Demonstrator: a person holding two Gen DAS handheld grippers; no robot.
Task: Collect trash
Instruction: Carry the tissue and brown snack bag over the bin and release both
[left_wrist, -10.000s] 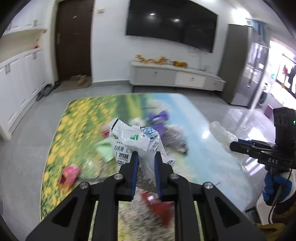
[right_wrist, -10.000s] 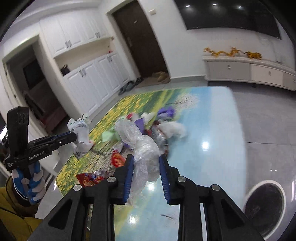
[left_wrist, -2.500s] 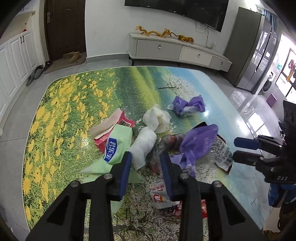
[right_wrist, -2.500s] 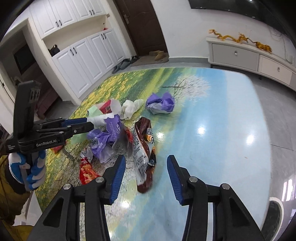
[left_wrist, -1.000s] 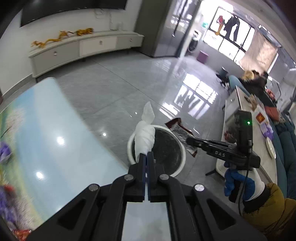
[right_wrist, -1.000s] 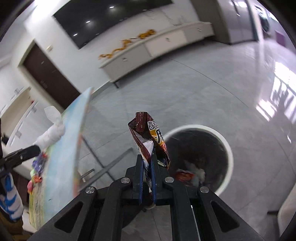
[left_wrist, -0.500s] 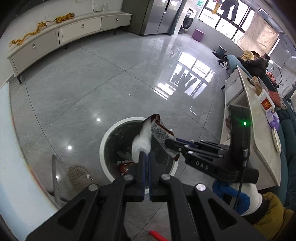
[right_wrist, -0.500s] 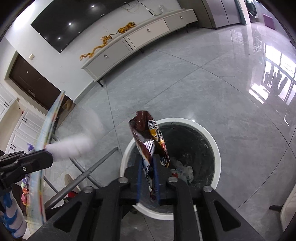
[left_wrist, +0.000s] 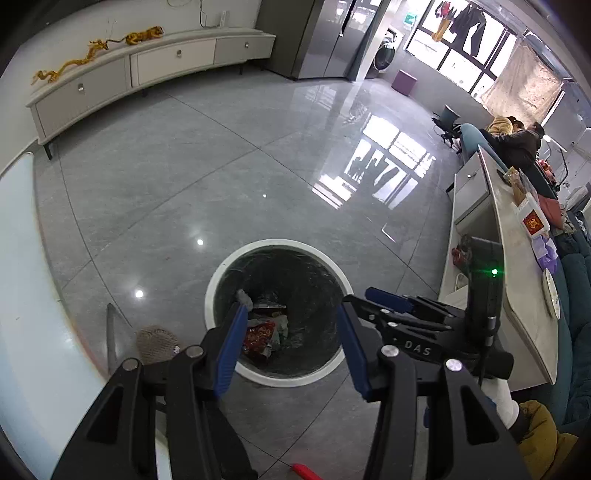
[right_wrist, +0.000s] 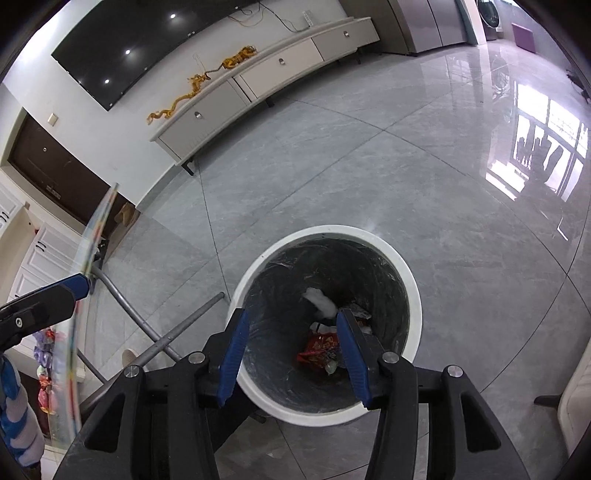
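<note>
Left tongs (left_wrist: 291, 334) hung over the bin (left_wrist: 218, 280), jaws just parted and standing about half open, nothing between the blue pads (left_wrist: 231, 349). Right tongs (right_wrist: 291, 349) likewise poised above the same bin (right_wrist: 413, 306), jaws just opened to a similar gap, holding nothing.

Below the left tongs, down in the black-lined bin: a red wrapper (left_wrist: 258, 332) among other crumpled scraps. Seen through the right tongs' gap: the white tissue wad (right_wrist: 319, 302) lying against the liner just above the right-hand pad, and the red wrapper (right_wrist: 317, 349) lower, between the two pads but well beneath them. Dark snack bag not clearly picked out among the scraps.

To the left, the glossy counter edge (left_wrist: 22, 295) with its metal legs (right_wrist: 173, 332) beside the bin; more trash (right_wrist: 46, 373) showing blurred through the counter top. Right tongs (left_wrist: 391, 301) visible in the left view just right of the bin rim, gripped by a gloved hand (left_wrist: 504, 402).

Around it all: grey polished floor tiles (left_wrist: 184, 155), a long low white cabinet (right_wrist: 258, 70) against the wall, a dark wall screen (right_wrist: 147, 44) above it, people seated far right (left_wrist: 517, 136).
</note>
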